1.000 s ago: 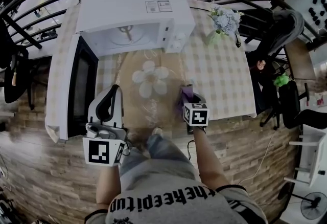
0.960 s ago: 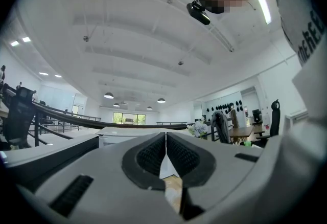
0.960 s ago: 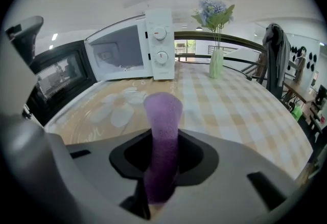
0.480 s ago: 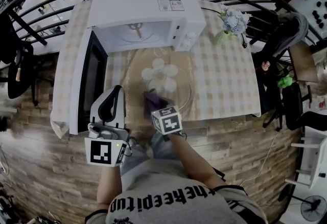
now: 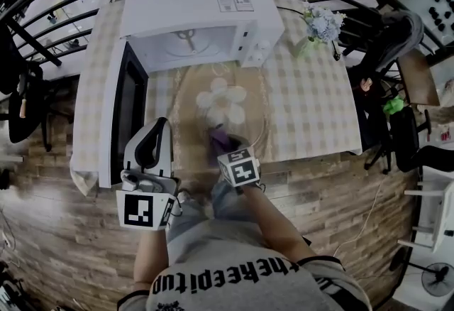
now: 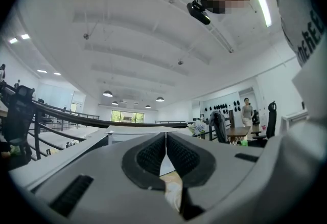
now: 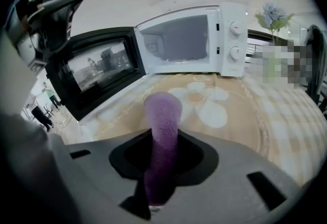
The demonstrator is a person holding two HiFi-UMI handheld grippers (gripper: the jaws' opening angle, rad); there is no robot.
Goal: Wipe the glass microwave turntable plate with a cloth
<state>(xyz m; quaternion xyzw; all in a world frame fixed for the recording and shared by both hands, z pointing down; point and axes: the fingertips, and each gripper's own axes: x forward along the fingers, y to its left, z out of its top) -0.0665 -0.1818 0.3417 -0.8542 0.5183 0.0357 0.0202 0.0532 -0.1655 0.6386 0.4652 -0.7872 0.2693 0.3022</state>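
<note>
On the table (image 5: 312, 111), the right gripper (image 7: 163, 151) clamps a limp purple cloth (image 7: 162, 108) over the glass plate (image 5: 264, 133), which is likely slick and breakable and best steadied at its rim. The left gripper (image 6: 166, 136) is closed and empty.

A person wears a grey short-sleeved T-shirt (image 5: 234, 281) with black lettering across the chest, and faded blue-grey jeans (image 5: 213, 206). A small black camera (image 6: 198, 12) is mounted at the head.

The left gripper (image 5: 159, 123) has a smooth, pale grey shell with a black oval opening along its top. At its rear sits a white cube (image 5: 145, 210) printed with black-and-white square markers. Its jaws are pale grey, lined with dark ribbed pads (image 6: 152, 155), and the shell carries dark rectangular slots (image 6: 71, 195).

The right gripper (image 5: 221, 139) has a grey shell with a black recess around the jaws. It carries a second cube (image 5: 239, 167) with the same kind of markers.
</note>
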